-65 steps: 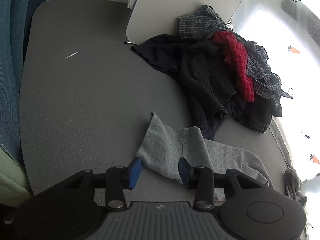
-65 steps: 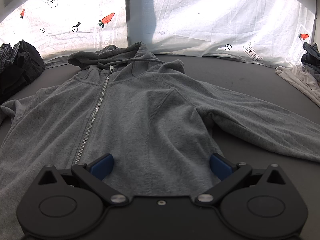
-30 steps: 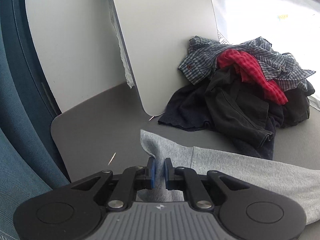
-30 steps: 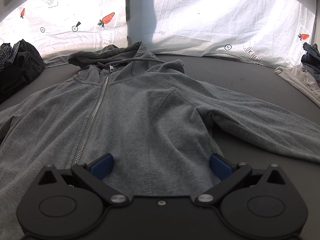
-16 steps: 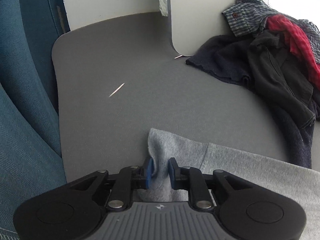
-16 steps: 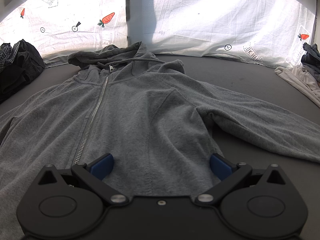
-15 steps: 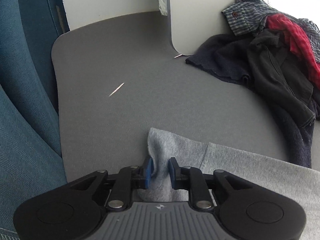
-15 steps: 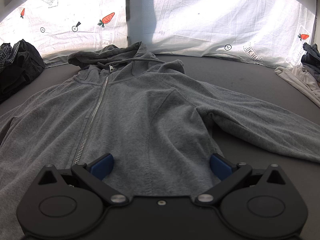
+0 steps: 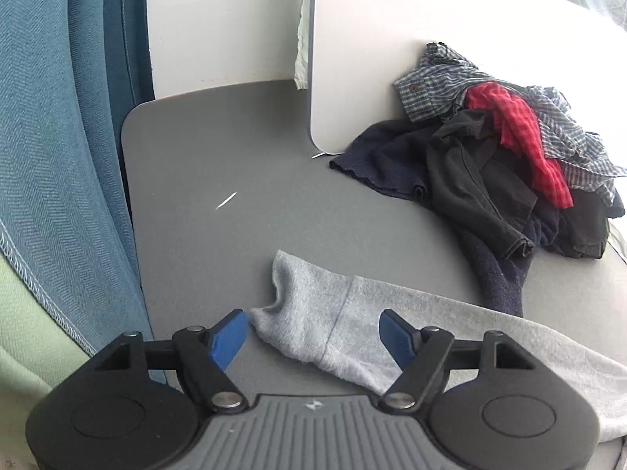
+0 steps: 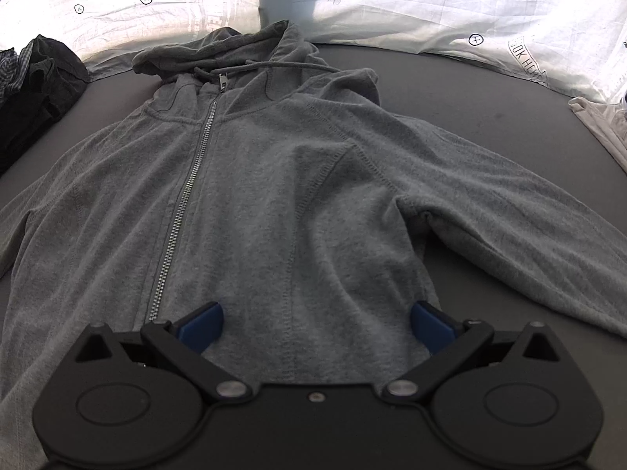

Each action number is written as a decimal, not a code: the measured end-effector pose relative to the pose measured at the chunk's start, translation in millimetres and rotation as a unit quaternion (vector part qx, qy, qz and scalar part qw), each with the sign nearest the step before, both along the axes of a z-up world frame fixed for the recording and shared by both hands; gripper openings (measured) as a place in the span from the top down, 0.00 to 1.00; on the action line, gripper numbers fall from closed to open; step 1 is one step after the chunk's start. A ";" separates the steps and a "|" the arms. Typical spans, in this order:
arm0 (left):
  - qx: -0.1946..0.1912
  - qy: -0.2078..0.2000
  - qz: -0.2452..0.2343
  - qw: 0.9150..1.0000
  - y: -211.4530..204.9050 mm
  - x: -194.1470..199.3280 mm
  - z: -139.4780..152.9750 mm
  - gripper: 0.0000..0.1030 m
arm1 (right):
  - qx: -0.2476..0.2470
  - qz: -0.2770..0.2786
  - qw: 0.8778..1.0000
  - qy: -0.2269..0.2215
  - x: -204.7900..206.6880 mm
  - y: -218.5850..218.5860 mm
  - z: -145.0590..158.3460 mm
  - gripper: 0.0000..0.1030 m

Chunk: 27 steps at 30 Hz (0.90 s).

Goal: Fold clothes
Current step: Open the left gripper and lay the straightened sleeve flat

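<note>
A grey zip hoodie (image 10: 274,180) lies spread front-up on the dark grey table, hood at the far side and both sleeves stretched out. Its left sleeve cuff (image 9: 309,313) lies flat in the left wrist view. My left gripper (image 9: 313,337) hovers over that cuff with its jaws opening; the cuff lies between the blue pads, which do not press on it. In the right wrist view my right gripper (image 10: 315,323) stands open over the hoodie's bottom hem, right of the zipper (image 10: 184,203).
A heap of dark, checked and red clothes (image 9: 501,156) lies beyond the sleeve by a white panel (image 9: 352,58). Blue fabric (image 9: 58,137) hangs at the table's left edge. A pale garment (image 10: 603,125) lies at the far right. White printed sheets (image 10: 431,4) run behind the table.
The left gripper's jaws have spread and let go of the sleeve cuff, which now lies flat on the table. The right gripper has tipped a little toward the hoodie.
</note>
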State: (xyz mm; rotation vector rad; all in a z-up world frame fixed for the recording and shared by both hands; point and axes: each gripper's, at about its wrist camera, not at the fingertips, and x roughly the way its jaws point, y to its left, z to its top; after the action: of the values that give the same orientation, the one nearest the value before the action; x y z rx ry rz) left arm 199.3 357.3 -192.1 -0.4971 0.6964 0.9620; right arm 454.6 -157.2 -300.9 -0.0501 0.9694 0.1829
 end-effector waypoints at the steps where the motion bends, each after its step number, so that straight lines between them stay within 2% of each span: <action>1: -0.001 -0.003 -0.014 1.000 -5.9 5.7 1.2 0.26 | 0.009 0.006 1.000 0.000 -1.6 -4.0 2.7 0.00; 4: -0.003 0.000 -0.067 0.998 -38.2 22.8 4.2 0.25 | 0.023 0.022 0.999 -0.021 -12.8 -20.6 17.7 0.00; 8: -0.018 0.001 -0.132 0.991 -86.4 46.8 3.6 0.24 | 0.023 -0.005 0.999 -0.037 -21.0 -52.0 32.5 0.00; 11: -0.036 -0.003 -0.181 0.983 -127.0 70.0 -0.7 0.24 | 0.034 -0.022 0.998 -0.040 -19.8 -78.1 38.5 0.00; 15: -0.049 -0.009 -0.240 0.970 -174.3 106.1 -1.5 0.24 | 0.022 -0.025 0.998 -0.057 -12.1 -98.4 45.1 0.00; 19: -0.049 -0.022 -0.295 0.954 -207.3 149.5 3.9 0.23 | 0.018 -0.020 0.997 -0.077 12.8 -104.9 50.4 0.00; 22: -0.034 -0.025 -0.314 0.948 -219.7 185.8 12.4 0.20 | 0.024 -0.020 0.996 -0.087 42.7 -99.4 53.7 0.00; 26: -0.022 -0.048 -0.335 0.941 -225.3 235.9 19.1 0.03 | 0.048 -0.008 0.994 -0.094 92.5 -81.3 60.6 0.00; 27: -0.018 -0.050 -0.340 0.939 -226.1 250.4 19.0 0.03 | 0.049 -0.007 0.994 -0.097 104.4 -75.5 61.9 0.00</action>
State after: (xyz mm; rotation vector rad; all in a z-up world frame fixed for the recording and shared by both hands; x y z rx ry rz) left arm 449.7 131.2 -173.1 -0.2958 0.7227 0.2704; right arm 559.0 -232.7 -239.0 0.0297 0.7663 0.2081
